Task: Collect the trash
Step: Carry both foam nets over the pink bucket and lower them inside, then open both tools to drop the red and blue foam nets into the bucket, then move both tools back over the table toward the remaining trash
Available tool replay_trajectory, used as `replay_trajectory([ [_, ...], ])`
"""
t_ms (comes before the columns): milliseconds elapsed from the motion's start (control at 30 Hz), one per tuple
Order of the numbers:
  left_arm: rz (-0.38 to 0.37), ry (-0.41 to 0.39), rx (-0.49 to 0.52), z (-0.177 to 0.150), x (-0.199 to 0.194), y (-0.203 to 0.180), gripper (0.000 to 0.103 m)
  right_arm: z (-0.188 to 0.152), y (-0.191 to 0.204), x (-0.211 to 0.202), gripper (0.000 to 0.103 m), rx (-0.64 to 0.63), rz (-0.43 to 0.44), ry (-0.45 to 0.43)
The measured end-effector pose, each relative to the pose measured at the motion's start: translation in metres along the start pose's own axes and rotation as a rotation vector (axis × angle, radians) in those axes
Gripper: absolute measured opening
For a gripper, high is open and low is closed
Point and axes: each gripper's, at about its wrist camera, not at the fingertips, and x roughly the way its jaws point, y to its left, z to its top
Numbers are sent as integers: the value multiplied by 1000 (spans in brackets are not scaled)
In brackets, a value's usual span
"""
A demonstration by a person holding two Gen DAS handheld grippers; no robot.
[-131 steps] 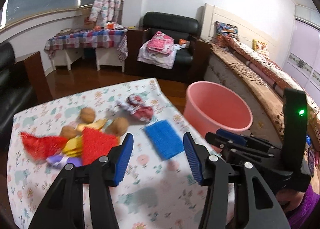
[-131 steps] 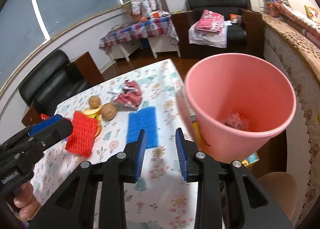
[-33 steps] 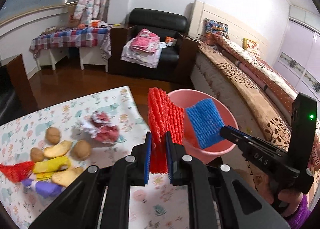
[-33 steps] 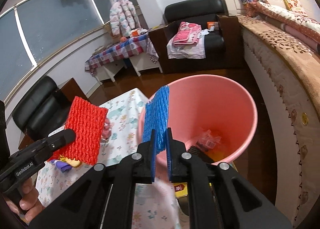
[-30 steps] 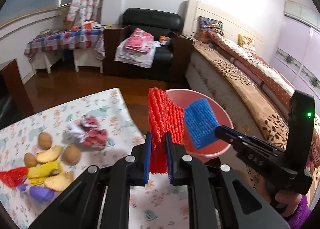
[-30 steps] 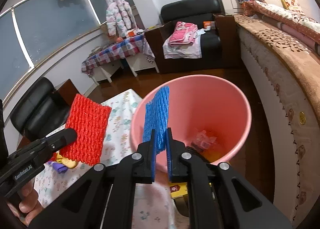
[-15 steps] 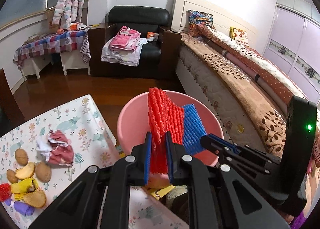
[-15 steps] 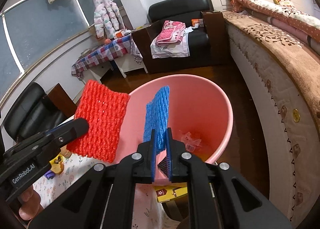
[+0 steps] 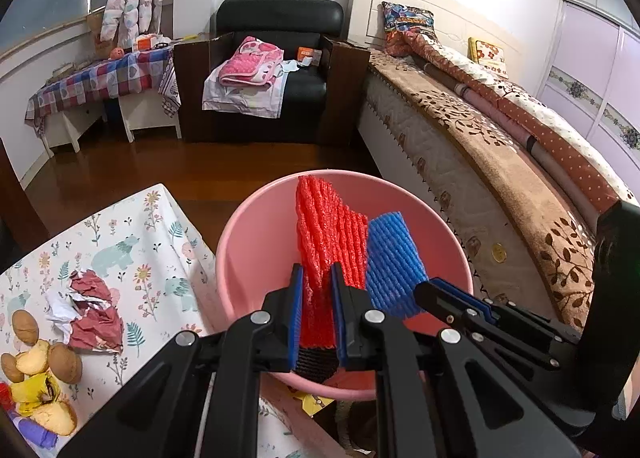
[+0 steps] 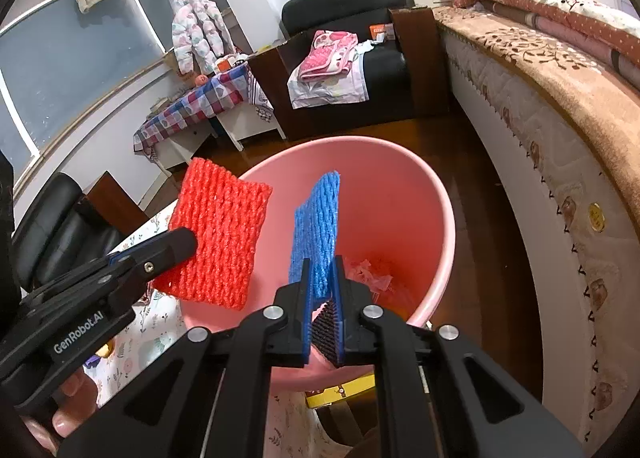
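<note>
Red net (image 9: pixel 326 230): foam mesh sleeve, standing upright at frame centre in the left wrist view, over the mouth of the bucket; seen flat-on at centre left in the right wrist view.
Blue net (image 10: pixel 318 225): same foam mesh, upright and edge-on at centre of the right wrist view, also over the bucket mouth; just right of the red net in the left wrist view, the two looking close or touching there.
Left gripper (image 9: pixel 316 312): clamped on the lower edge of the red net, jaws nearly together with the foam squashed thin between the pads.
Right gripper (image 10: pixel 322 306): clamped on the lower edge of the blue net, jaws almost fully closed.
Bucket (image 9: pixel 256 225): pink, round, open-topped, lower centre of both views, beside the table (image 9: pixel 132 225) edge; crumpled scraps (image 10: pixel 368 278) already on its bottom.
Handling, weight: likely very light; probably drops slowly and may drift.
Handling, stiffness: soft and springy, yet firm enough to stand up from an edge grip without flopping.
Handling, surface: ribbed and grippy, unlikely to slip; may cling to the pads on release.
Handling, fragility: not fragile; squeezing does no harm.
Where to hold: any edge serves; present edge grips look sound.
Left on the table: crumpled red and white wrapper (image 9: pixel 92 310), nutshells and peels (image 9: pixel 38 370) at lower left of the left wrist view.
</note>
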Motion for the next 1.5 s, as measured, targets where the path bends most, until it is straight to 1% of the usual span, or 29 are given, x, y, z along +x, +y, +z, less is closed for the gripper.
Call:
replay_trajectory([
  [133,-1,-8,2,0,3,-1,15,0,-1,3,9,1,1,3],
  [167,-1,-14,3,0,3,-1,20,0,-1,4,9,5,1,3],
  [200,2,-16,4,0,3,-2,29,-1,-2,4,9,6,0,3],
  [233,3,-19,3,0,2,-2,35,-1,-2,5,9,8,-1,3],
  [267,3,-24,-1,0,2,-2,47,-1,-3,5,9,9,0,4],
  [300,5,-28,-4,0,1,-1,54,-1,-3,6,9,9,0,4],
  [400,0,-32,-13,1,-1,0,56,-1,-4,7,10,8,-3,8],
  [467,5,-32,-18,1,-2,2,57,-2,-4,9,17,5,-3,17],
  [500,6,-32,-21,1,-3,3,58,-2,-4,10,25,5,-2,19],
  [533,6,-32,-25,0,-3,4,58,-3,-4,10,29,5,0,19],
  [833,5,-47,-41,2,-13,9,58,-6,-1,8,30,-5,3,18],
  [1000,-2,-68,-47,2,-26,9,58,-7,3,1,30,-13,10,12],
  [1167,2,-88,-55,-4,-51,11,58,-11,16,-13,30,-34,29,-2],
  [1333,20,-104,-81,-17,-81,22,58,-17,37,-27,30,-75,53,-9],
  [1500,74,-115,-107,-39,-113,41,58,-25,59,-33,30,-112,81,3],
])
